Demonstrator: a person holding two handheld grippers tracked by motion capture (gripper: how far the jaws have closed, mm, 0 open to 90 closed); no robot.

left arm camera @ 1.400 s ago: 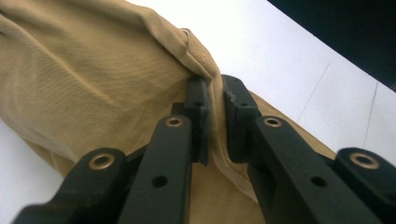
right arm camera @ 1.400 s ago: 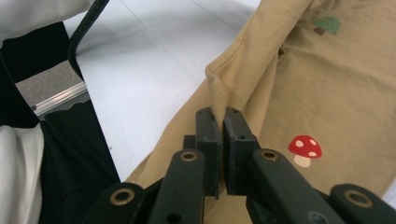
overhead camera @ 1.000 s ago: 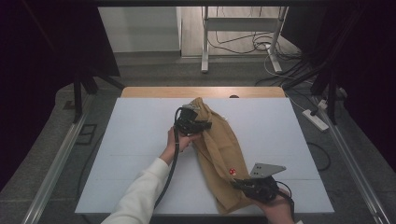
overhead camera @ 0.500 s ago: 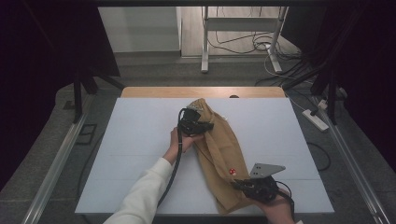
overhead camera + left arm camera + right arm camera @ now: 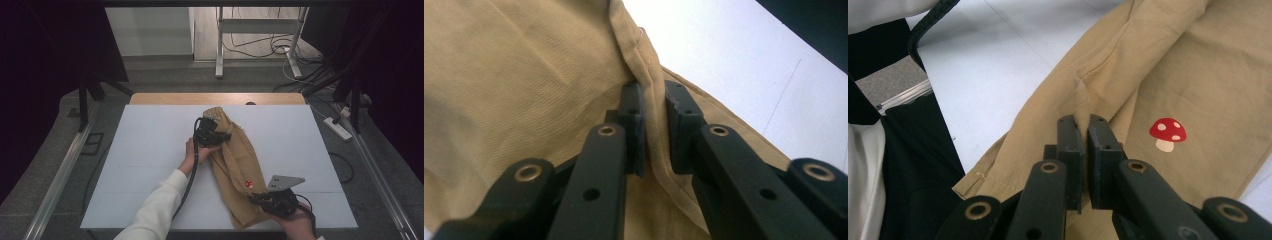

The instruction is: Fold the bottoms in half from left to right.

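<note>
Toward the far middle of the white table point(image 5: 150, 150), the left gripper point(image 5: 220, 136) has its fingers point(image 5: 636, 125) clamped on a raised seam fold of the tan trousers point(image 5: 240, 165). The garment runs from near the far edge diagonally down to the near right corner, where the right gripper point(image 5: 257, 198) has its fingers point(image 5: 1070, 145) pressed together on a pinch of cloth close to the hem. Judging by both grips, the step in hand is holding the trousers at two ends to straighten or fold them; the next move likely calls for lifting or pulling both ends evenly so neither fold slips out. The high view gives the whole lie of the garment on the table. The left gripper view shows the seam running up between the pads. The right gripper view shows the red mushroom print point(image 5: 1167, 133) clearly, plus the stitched hem.
</note>
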